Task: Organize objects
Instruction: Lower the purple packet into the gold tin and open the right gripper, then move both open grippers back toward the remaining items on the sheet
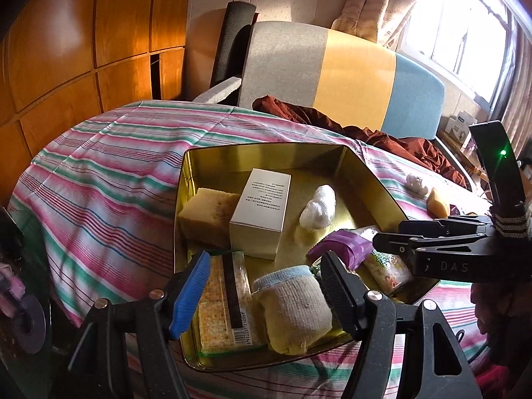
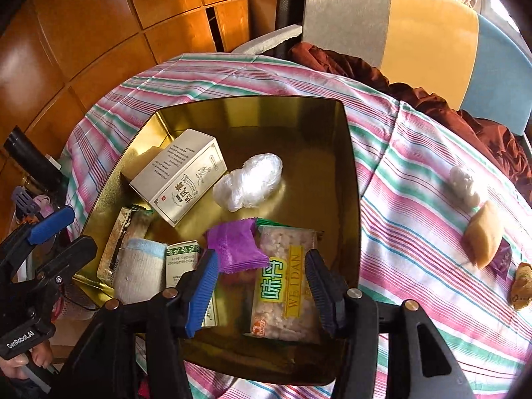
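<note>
A gold tin [image 1: 259, 148] [image 2: 352, 166] on the striped cloth holds a white box [image 2: 179, 176], a yellow sponge [image 1: 206, 212], a white plastic wad [image 2: 249, 181], a cracker pack [image 1: 226, 302] and a rolled sock [image 1: 292, 309]. My left gripper [image 1: 262, 292] hovers open over the sock and crackers; one pad is beside the sock, the other well clear. My right gripper [image 2: 262, 289] is open above a purple sachet [image 2: 236, 249] and a snack packet [image 2: 286, 282], both lying in the tin untouched. In the left wrist view the right gripper [image 1: 389, 236] reaches in from the right.
Outside the tin, on the cloth [image 2: 415, 199] at the right, lie a white wad [image 2: 464, 181], a yellow piece [image 2: 483, 232], another purple sachet [image 2: 502, 257] and a brown item [image 2: 522, 286]. A chair [image 1: 352, 66] with rust-red fabric [image 1: 392, 139] stands behind; wooden cabinets [image 1: 83, 50] are on the left.
</note>
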Action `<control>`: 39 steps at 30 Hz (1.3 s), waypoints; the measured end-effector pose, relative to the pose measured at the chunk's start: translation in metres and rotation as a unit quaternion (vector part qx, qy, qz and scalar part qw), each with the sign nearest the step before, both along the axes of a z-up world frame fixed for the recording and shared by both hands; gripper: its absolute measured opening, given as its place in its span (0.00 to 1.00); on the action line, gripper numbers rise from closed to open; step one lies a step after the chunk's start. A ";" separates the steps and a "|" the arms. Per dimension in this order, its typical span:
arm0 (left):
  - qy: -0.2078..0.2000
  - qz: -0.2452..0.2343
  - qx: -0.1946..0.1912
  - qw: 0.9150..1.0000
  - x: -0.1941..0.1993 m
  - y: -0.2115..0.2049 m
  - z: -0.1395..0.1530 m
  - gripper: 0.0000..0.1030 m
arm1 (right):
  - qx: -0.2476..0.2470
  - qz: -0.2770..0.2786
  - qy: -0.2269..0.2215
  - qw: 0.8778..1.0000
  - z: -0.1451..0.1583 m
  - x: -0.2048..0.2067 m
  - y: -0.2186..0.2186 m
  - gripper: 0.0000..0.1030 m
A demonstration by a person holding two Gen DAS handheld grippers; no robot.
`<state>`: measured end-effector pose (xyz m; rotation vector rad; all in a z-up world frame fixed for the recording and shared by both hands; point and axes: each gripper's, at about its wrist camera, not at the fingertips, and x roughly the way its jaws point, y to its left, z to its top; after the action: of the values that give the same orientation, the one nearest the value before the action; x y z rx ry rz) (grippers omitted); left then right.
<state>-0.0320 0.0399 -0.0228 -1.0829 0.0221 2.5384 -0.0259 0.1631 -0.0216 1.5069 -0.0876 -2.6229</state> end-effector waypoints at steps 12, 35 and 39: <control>0.008 -0.020 -0.016 1.000 0.008 0.016 0.005 0.69 | 0.030 -0.096 0.026 0.995 0.014 0.032 0.080 0.72; 0.023 -0.106 -0.042 0.993 0.016 0.088 0.021 0.72 | 0.025 -0.375 -0.035 0.926 -0.037 0.101 0.300 0.73; 0.027 -0.129 -0.046 0.990 0.015 0.116 0.026 0.73 | 0.000 -0.420 -0.029 0.907 -0.038 0.113 0.315 0.73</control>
<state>-0.0173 0.1561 0.0027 -0.9750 0.2790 2.3503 0.0874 0.4781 -0.0592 1.8422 -0.9413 -3.1579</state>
